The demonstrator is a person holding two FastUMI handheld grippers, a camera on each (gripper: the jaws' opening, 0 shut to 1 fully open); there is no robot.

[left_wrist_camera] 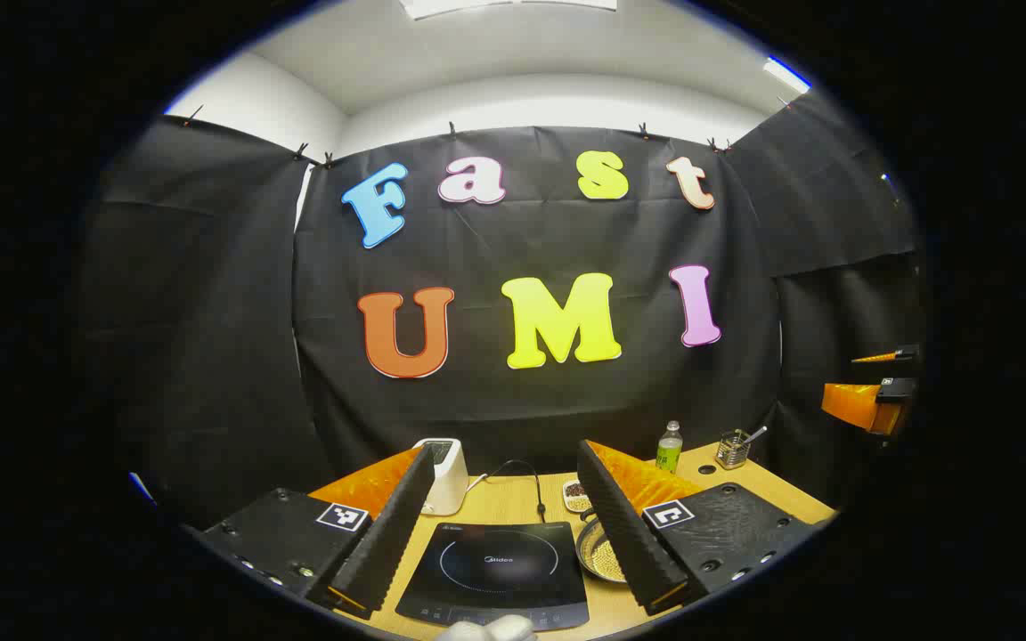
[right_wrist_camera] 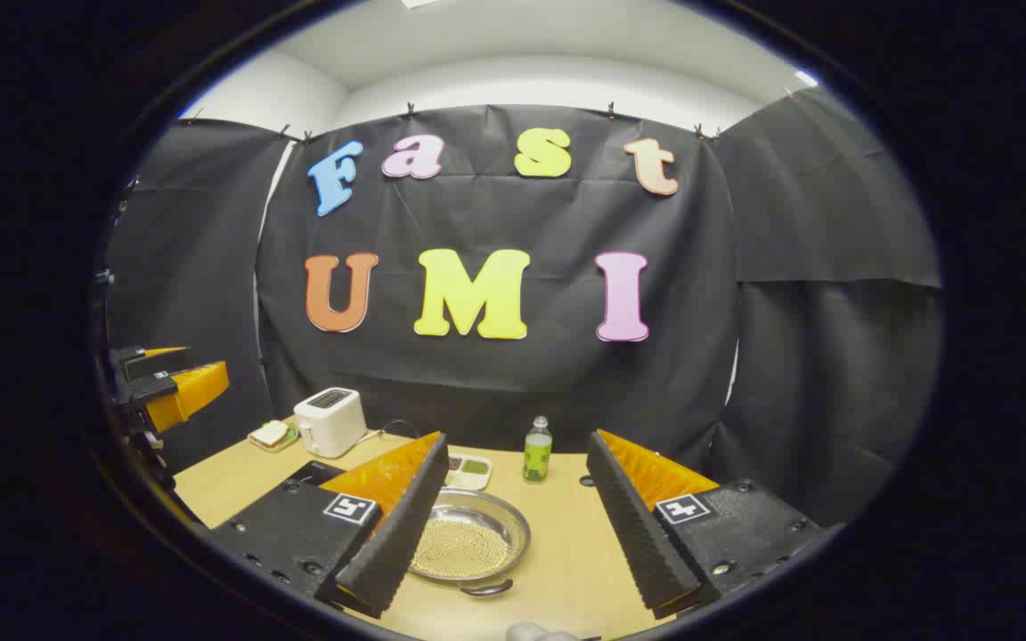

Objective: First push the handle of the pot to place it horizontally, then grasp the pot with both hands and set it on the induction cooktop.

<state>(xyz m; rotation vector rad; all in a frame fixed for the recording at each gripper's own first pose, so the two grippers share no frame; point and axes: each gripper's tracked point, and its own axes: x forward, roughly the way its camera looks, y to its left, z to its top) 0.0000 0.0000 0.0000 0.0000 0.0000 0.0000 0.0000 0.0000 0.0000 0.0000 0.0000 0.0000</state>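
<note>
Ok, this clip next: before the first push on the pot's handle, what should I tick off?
1. Left claw open: ok.
2. Right claw open: ok.
3. Pot on the table, not yet on the induction cooktop: ok.
4. Pot handle in sight at the near rim: ok; a second handle: cannot tell.
5. Cooktop surface bare: ok.
6. Bottle stands apart behind the pot: ok.

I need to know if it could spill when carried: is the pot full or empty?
Partly filled. In the right gripper view the pot holds a flat layer of pale grains covering its bottom, well below the rim, with no lid.
</note>
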